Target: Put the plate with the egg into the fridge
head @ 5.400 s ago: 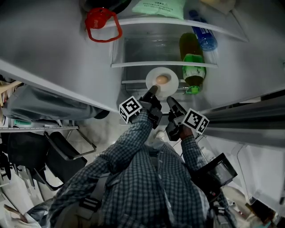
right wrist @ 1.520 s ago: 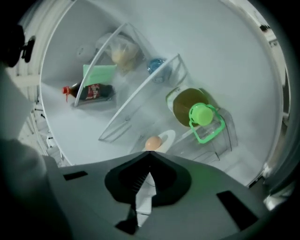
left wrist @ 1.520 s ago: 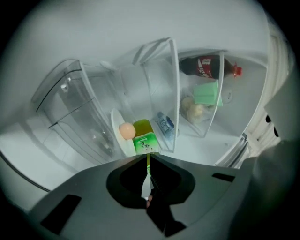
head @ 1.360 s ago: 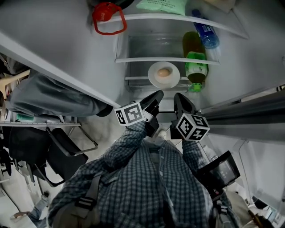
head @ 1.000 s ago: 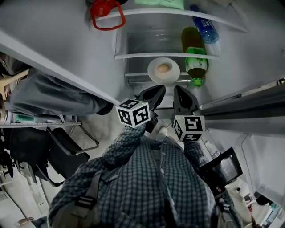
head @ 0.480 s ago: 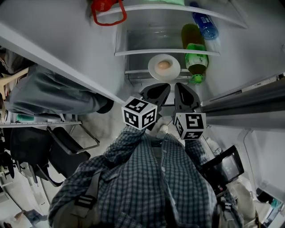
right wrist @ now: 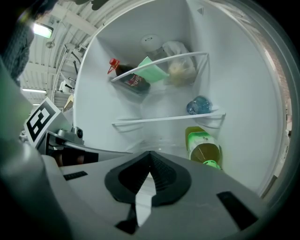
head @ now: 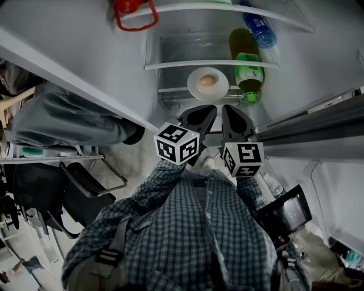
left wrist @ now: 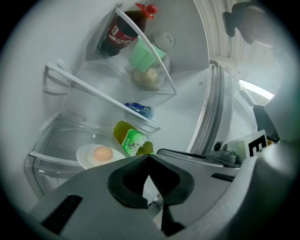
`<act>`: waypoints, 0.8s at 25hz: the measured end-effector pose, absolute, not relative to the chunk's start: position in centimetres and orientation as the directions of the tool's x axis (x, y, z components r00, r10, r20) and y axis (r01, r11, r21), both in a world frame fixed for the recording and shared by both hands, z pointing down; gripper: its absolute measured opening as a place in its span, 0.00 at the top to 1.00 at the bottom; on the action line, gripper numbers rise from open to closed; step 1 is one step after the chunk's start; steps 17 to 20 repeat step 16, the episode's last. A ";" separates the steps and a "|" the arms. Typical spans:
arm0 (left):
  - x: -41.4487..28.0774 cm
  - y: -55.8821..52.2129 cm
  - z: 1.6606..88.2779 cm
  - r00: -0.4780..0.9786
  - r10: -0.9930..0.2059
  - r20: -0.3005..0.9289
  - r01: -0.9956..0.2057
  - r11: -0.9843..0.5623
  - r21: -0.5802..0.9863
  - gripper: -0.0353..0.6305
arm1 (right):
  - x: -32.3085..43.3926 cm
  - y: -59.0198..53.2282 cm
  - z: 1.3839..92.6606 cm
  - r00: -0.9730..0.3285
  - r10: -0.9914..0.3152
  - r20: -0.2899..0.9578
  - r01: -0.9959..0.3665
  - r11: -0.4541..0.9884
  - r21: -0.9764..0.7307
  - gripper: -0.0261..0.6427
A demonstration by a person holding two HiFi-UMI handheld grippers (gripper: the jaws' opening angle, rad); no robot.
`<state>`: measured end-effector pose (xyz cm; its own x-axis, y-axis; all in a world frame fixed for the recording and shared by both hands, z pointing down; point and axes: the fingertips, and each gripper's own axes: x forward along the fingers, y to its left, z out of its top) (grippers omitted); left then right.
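A white plate with a brown egg rests on a lower glass shelf of the open fridge, next to a lying green-labelled bottle. My left gripper and right gripper hover side by side just in front of that shelf, both shut with nothing between the jaws. The left gripper view shows the plate and egg beyond its closed tips. The right gripper sees the bottle; its own body hides the plate.
Upper shelves hold a dark bottle with a red cap, a green packet and a blue bottle. The fridge's side wall runs along the left, the door seal along the right. A black chair stands on the floor to the left.
The left gripper has let go of the plate, which stays on the shelf. Both grippers have drawn back from it and shut; over the last second they barely shift.
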<state>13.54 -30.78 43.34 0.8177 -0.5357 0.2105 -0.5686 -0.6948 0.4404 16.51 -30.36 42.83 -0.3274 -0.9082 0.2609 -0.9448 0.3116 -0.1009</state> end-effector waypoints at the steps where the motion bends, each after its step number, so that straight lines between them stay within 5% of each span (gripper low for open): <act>1: 13.5 -30.7 43.3 0.818 -0.535 0.211 -0.568 -0.695 0.441 0.94 | 16.5 -30.3 42.9 -0.329 -0.907 0.264 -0.944 0.313 -0.101 0.95; 20: 13.6 -30.7 43.2 0.816 -0.542 0.199 -0.567 -0.686 0.455 0.94 | 15.6 -30.7 42.5 -0.356 -0.897 0.261 -0.934 0.343 -0.095 0.95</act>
